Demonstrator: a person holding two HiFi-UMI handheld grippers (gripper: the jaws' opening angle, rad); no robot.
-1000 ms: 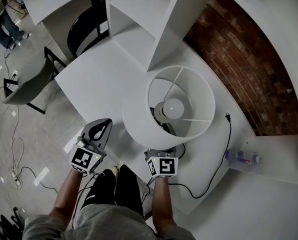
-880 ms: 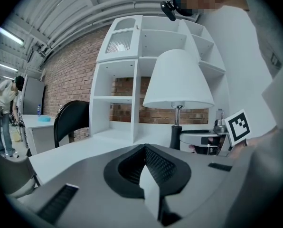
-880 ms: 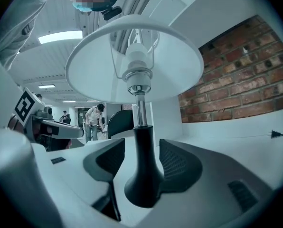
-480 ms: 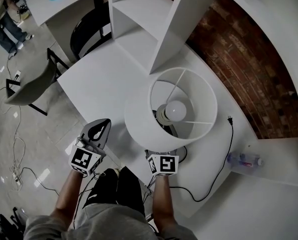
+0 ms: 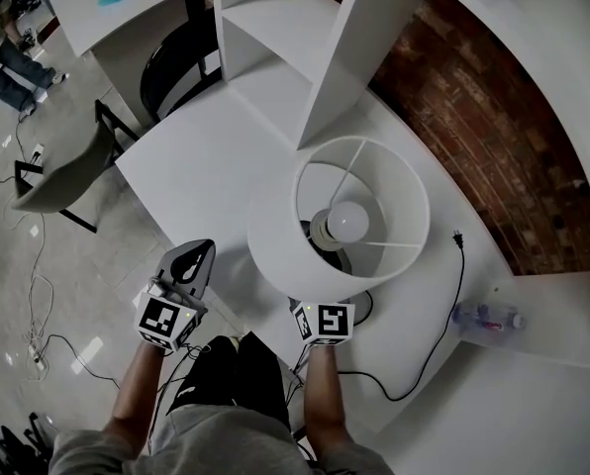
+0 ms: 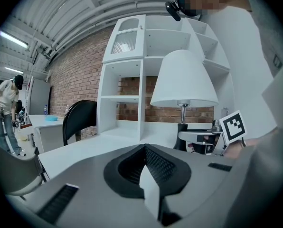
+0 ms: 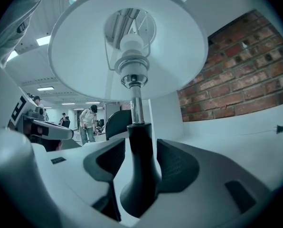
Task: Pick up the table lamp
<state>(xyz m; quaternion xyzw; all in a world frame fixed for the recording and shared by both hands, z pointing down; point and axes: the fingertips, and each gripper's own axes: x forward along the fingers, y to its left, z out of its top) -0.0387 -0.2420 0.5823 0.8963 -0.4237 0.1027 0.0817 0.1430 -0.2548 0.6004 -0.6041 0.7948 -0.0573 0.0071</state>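
The table lamp [image 5: 275,237] has a white drum shade, a bulb and a black tapered stem, and it stands on the white table [image 5: 196,156]. My right gripper [image 5: 327,305] reaches under the shade from the table's near edge. In the right gripper view its jaws stand on either side of the black stem [image 7: 139,165]. The right pad touches the stem and a thin sliver of table shows at the left pad. My left gripper [image 5: 198,257] hangs beyond the table's left edge, its jaws closed together [image 6: 145,152] on nothing. The lamp [image 6: 184,84] stands to its right.
A white shelf unit [image 5: 275,28] stands behind the lamp against a brick wall [image 5: 493,137]. The lamp's black cord [image 5: 443,315] loops right to a loose plug [image 5: 457,236]. A water bottle [image 5: 483,317] lies at the right. A black chair [image 5: 171,62] and a grey chair [image 5: 62,176] stand left.
The view has shifted slightly. The lamp and both grippers keep nearly the same places; the left gripper has dropped a little lower in the picture.
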